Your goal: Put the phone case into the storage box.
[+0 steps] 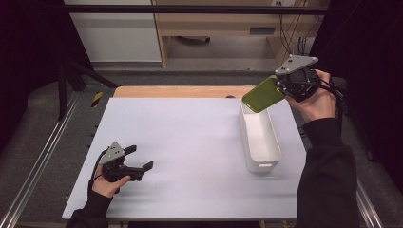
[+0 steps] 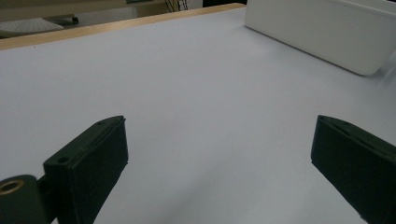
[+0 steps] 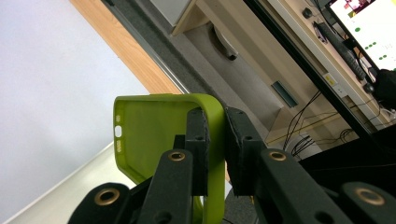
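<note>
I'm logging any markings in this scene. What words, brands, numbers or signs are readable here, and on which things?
No text can be read in these pictures.
Green phone case in the right gripper: holes, no print seen.
White bin: plain walls, no label seen.
Monitor: coloured dots and marks, too small and blurred to read.
Yellow sticker on the desk edge: too small to read.
Left gripper: no marking seen.

The left hand-held gripper [image 1: 141,159] rests low with jaws wide apart, while the right hand-held gripper [image 1: 280,84] is raised, jaws clamped.
</note>
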{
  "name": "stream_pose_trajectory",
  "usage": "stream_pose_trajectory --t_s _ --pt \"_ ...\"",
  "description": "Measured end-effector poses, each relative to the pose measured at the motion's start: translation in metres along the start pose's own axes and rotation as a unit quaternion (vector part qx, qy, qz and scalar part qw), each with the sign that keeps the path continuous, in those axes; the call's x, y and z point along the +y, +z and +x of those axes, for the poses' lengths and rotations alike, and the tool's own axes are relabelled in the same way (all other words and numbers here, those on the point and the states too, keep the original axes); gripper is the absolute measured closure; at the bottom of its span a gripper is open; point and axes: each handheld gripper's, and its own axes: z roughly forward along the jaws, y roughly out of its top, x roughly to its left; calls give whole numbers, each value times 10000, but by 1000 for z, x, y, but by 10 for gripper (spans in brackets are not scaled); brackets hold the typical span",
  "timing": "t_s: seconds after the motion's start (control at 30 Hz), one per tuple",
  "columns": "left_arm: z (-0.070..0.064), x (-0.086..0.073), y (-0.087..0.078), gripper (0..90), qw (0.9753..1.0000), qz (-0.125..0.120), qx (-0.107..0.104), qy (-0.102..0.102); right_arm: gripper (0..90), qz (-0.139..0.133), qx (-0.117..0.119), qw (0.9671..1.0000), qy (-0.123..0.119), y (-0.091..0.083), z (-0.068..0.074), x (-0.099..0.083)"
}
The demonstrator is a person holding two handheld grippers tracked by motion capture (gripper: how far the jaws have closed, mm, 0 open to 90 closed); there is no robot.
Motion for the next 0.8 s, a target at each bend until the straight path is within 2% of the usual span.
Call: stream_pose_trajectory --t_s 0.5,0.8 --pt "3 -1 1 37 10000 8 -7 -25 802 159 29 9984 -548 17 -8 -1" --pt "4 -3 3 37 10000 66 -1 -25 800 310 188 9961 -802 31 -14 0"
